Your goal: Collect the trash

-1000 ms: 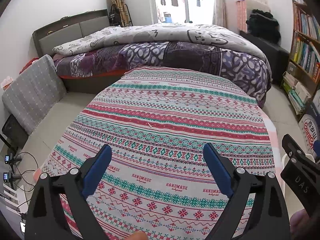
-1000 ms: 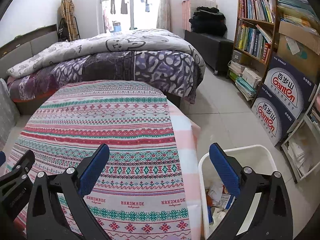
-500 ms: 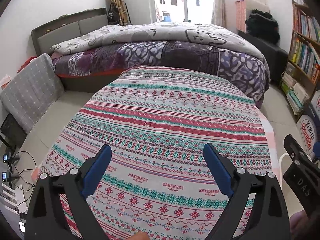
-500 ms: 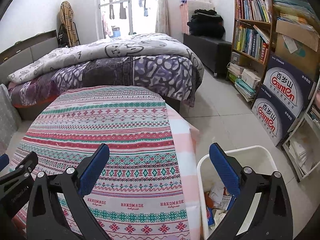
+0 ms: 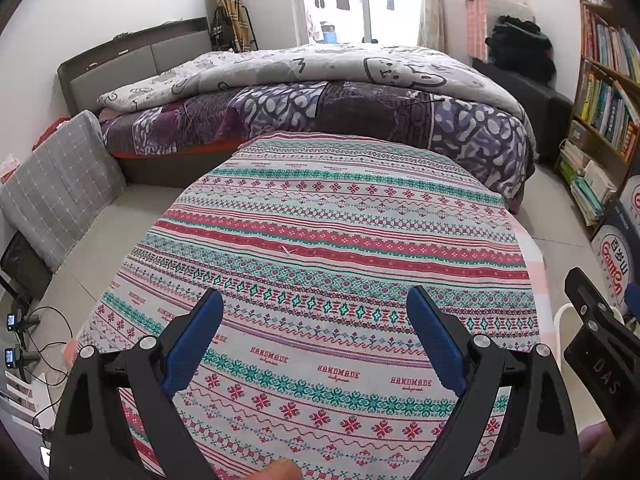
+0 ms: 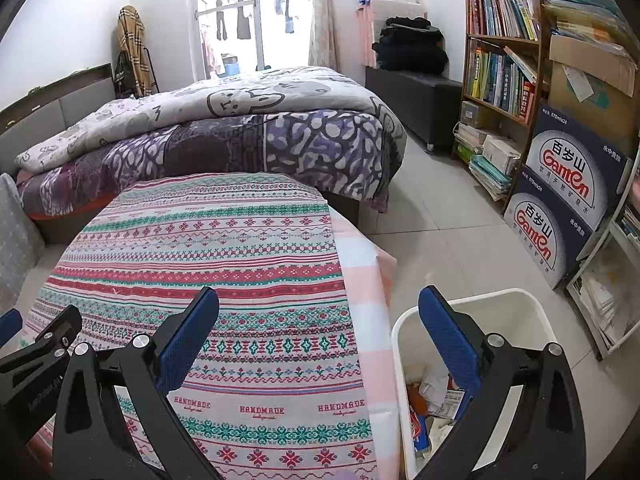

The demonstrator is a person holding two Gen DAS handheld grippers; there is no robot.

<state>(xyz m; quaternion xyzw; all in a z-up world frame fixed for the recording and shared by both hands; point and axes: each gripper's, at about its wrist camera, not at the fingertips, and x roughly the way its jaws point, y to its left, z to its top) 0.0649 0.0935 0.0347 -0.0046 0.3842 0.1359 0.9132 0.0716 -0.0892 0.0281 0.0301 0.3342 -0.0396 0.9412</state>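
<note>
A white trash bin (image 6: 516, 312) stands on the floor right of the table and holds crumpled paper and wrappers (image 6: 434, 394). Its rim also shows in the left wrist view (image 5: 560, 320). The table wears a patterned red and green cloth (image 5: 320, 248) with no trash visible on it. My left gripper (image 5: 314, 338) is open and empty above the cloth's near part. My right gripper (image 6: 318, 340) is open and empty over the table's right edge, its right finger over the bin. Each gripper shows at the edge of the other's view.
A bed with a purple and grey quilt (image 5: 320, 92) stands behind the table. A bookshelf (image 6: 504, 72) and stacked water boxes (image 6: 568, 184) line the right wall. A grey cushion (image 5: 56, 188) leans at the left, with cables (image 5: 36, 340) on the floor.
Both grippers have drawn back slightly toward me and risen, so more of the table's far edge and the bed shows. Both stay open and empty.
</note>
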